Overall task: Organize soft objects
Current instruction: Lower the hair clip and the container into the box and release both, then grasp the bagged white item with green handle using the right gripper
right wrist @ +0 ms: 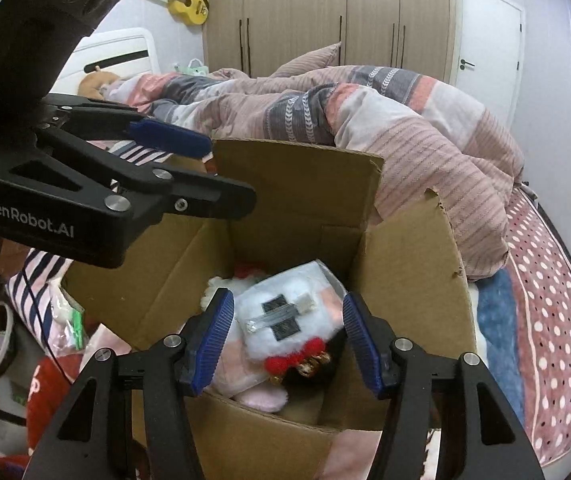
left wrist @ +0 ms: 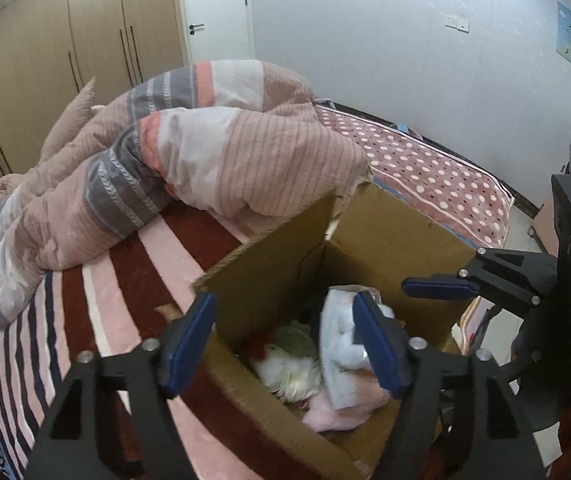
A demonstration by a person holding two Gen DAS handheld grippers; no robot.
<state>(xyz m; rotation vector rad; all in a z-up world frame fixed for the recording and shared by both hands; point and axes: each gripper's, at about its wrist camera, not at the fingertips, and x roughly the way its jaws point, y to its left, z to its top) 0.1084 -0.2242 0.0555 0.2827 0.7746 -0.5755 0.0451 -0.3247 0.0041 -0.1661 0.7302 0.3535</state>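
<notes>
Cardboard box [right wrist: 405, 280] on bed [left wrist: 133, 280] w/ plush toys inside; white plush [right wrist: 285, 316] on top. Left gripper [left wrist: 285, 340] & right gripper [right wrist: 285, 340] above box, both jaws spread wide, holding nothing.

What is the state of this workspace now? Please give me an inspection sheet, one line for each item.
Surface: bed with striped blanket; dotted blanket farther along.
Job's things: open cardboard box on the bed; inside, a white plush toy with a red bow, pink plush beneath it.
Clutter: crumpled striped duvet behind the box; bags and a red item beside the bed.
Grippers: left claw open, empty, above the box; right claw open, empty, above the box.
Cables: thin black cord hanging near the bed edge.
Surroundings: wardrobe, white door, yellow guitar on the wall.
</notes>
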